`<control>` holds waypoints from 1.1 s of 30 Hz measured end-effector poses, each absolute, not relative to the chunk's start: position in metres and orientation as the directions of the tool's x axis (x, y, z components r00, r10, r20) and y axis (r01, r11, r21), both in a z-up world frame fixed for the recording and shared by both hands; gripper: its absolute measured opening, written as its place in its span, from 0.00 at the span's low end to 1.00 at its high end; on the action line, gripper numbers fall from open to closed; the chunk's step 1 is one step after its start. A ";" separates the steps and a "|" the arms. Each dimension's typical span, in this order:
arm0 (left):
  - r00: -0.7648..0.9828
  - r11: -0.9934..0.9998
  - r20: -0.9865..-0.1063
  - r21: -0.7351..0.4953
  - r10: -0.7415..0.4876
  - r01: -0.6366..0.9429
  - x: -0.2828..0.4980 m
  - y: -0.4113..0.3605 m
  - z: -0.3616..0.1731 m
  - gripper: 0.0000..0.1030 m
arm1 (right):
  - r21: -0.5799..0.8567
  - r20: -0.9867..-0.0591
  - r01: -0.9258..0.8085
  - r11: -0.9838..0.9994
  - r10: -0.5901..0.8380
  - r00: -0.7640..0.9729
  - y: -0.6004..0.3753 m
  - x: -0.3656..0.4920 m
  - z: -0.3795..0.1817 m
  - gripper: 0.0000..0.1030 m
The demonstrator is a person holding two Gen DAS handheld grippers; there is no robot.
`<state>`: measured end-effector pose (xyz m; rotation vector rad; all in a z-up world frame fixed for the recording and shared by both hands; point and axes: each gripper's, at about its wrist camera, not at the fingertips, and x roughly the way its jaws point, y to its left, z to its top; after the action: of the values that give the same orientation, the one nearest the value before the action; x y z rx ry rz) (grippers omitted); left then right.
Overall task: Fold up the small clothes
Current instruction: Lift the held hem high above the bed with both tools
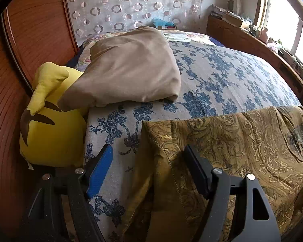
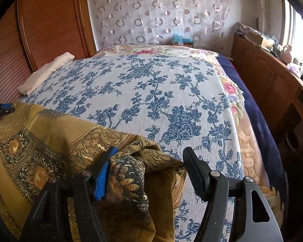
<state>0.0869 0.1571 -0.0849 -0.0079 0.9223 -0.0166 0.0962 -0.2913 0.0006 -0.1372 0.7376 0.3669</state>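
Note:
A mustard-gold paisley cloth (image 1: 232,147) lies over the near edge of the bed, on a blue-flowered cover (image 1: 212,76). My left gripper (image 1: 149,157) is open, its jaws wide apart astride the cloth's left edge, which hangs down between them. In the right wrist view the same cloth (image 2: 40,141) spreads to the left, and its bunched right corner (image 2: 131,173) sits between the jaws of my right gripper (image 2: 151,159), which is open. The left gripper's tip (image 2: 2,109) shows at the far left edge there.
A tan folded blanket (image 1: 129,66) and a yellow plush toy (image 1: 50,129) lie at the bed's left side by the wooden wardrobe (image 1: 20,60). A wooden cabinet (image 2: 272,84) with clutter runs along the right, under the window. A white pillow (image 2: 46,72) is at far left.

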 end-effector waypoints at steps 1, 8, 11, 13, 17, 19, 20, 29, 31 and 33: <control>0.604 1.000 -0.797 -0.019 -0.022 0.011 0.087 0.157 -0.085 0.72 | 0.005 -0.680 -0.373 0.928 0.277 0.679 -0.291 0.096 0.000 0.67; 0.594 0.997 -0.802 -0.036 -0.067 0.064 0.093 0.155 -0.083 0.55 | -0.017 -0.709 -0.378 0.926 0.255 0.658 -0.292 0.097 0.000 0.72; 0.588 0.996 -0.804 -0.045 -0.084 0.081 0.096 0.152 -0.082 0.49 | 0.004 -0.720 -0.386 0.922 0.271 0.640 -0.294 0.100 0.001 0.72; 0.589 0.996 -0.804 -0.044 -0.084 0.081 0.095 0.151 -0.082 0.47 | 0.020 -0.725 -0.394 0.919 0.285 0.627 -0.295 0.100 -0.001 0.72; 0.597 0.996 -0.798 -0.049 -0.083 0.074 0.095 0.151 -0.083 0.46 | 0.036 -0.727 -0.401 0.915 0.300 0.618 -0.295 0.100 0.001 0.72; 0.599 0.996 -0.797 -0.046 -0.080 0.071 0.095 0.150 -0.084 0.46 | 0.041 -0.730 -0.406 0.913 0.305 0.612 -0.295 0.099 0.001 0.72; 0.599 0.997 -0.797 -0.046 -0.078 0.069 0.095 0.150 -0.084 0.46 | 0.046 -0.731 -0.407 0.912 0.309 0.609 -0.295 0.098 0.001 0.72; 0.603 0.996 -0.793 -0.050 -0.085 0.075 0.095 0.149 -0.084 0.37 | 0.059 -0.724 -0.472 0.879 0.364 0.586 -0.286 0.085 0.002 0.38; 0.603 0.994 -0.792 -0.062 -0.101 0.085 0.094 0.147 -0.083 0.23 | 0.047 -0.721 -0.487 0.872 0.367 0.588 -0.283 0.081 0.003 0.27; 0.613 0.994 -0.783 -0.067 -0.107 0.087 0.089 0.145 -0.081 0.10 | 0.033 -0.714 -0.495 0.868 0.367 0.596 -0.280 0.077 0.004 0.21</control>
<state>0.0891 0.1450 -0.0812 -0.0229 0.9046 -0.1119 0.0767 -0.2800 0.0044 -0.1762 0.7856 0.5037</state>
